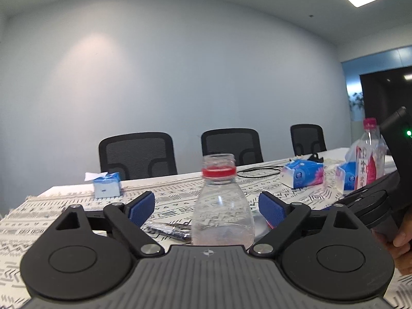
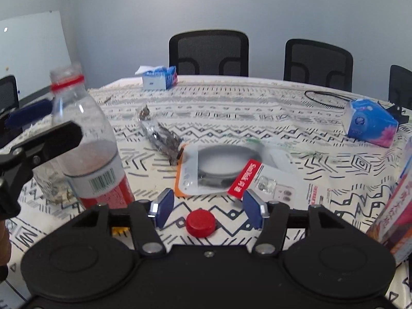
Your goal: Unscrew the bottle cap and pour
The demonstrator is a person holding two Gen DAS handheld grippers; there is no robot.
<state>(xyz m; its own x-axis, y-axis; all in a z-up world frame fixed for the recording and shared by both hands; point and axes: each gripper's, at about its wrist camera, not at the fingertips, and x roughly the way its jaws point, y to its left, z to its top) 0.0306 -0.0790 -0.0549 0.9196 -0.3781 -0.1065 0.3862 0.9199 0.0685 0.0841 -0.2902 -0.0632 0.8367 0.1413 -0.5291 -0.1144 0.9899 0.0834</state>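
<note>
On the patterned tablecloth (image 2: 257,108): uncapped bottle (image 1: 221,206) upright between wide-open left gripper (image 1: 207,206), pads clear. Red cap (image 2: 200,222) lies between half-open right gripper (image 2: 208,209), not gripped.

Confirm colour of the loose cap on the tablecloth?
Red cap, lying between the right claw's open pads; right wrist view shows it best.

Cap (image 2: 200,222) on tablecloth (image 2: 257,118), bottle (image 2: 88,139) left

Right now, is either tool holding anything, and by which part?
Nothing is held. The left tool stands open around the bottle; the right tool is open over the red cap.
</note>
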